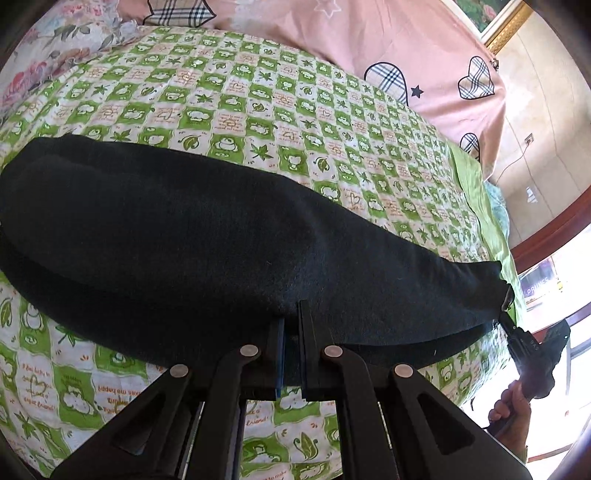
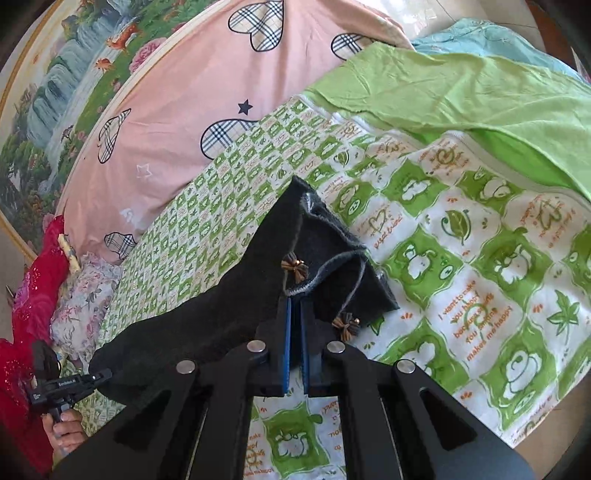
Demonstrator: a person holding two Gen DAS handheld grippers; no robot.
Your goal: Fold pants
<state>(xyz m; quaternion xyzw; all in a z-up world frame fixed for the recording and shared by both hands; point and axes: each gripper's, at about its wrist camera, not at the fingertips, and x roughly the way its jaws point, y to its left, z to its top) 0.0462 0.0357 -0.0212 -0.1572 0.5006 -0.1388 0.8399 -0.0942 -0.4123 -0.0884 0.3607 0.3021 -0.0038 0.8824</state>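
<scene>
Black pants (image 1: 184, 229) lie stretched across a green-and-white checked bedsheet (image 1: 258, 103). My left gripper (image 1: 292, 317) is shut on their near edge, with dark cloth pinched between the blue pads. In the right wrist view, my right gripper (image 2: 295, 301) is shut on the end of the pants (image 2: 221, 295) that has a grey-stitched hem, a cord and two small brown bows. Each gripper shows in the other's view. The right gripper (image 1: 508, 299) holds the far right tip of the pants. The left gripper (image 2: 105, 374) grips the pants' lower left end, with a hand (image 2: 62, 432) around its handle.
A pink cover with plaid hearts (image 2: 177, 110) lies along the head of the bed, with a floral pillow (image 2: 85, 302) beside it. A plain green cloth (image 2: 461, 92) and a blue one (image 2: 491, 33) bunch at the sheet's (image 2: 461, 277) far side. A framed painting (image 2: 55, 92) hangs behind. Red clothing (image 2: 22, 332) shows at left.
</scene>
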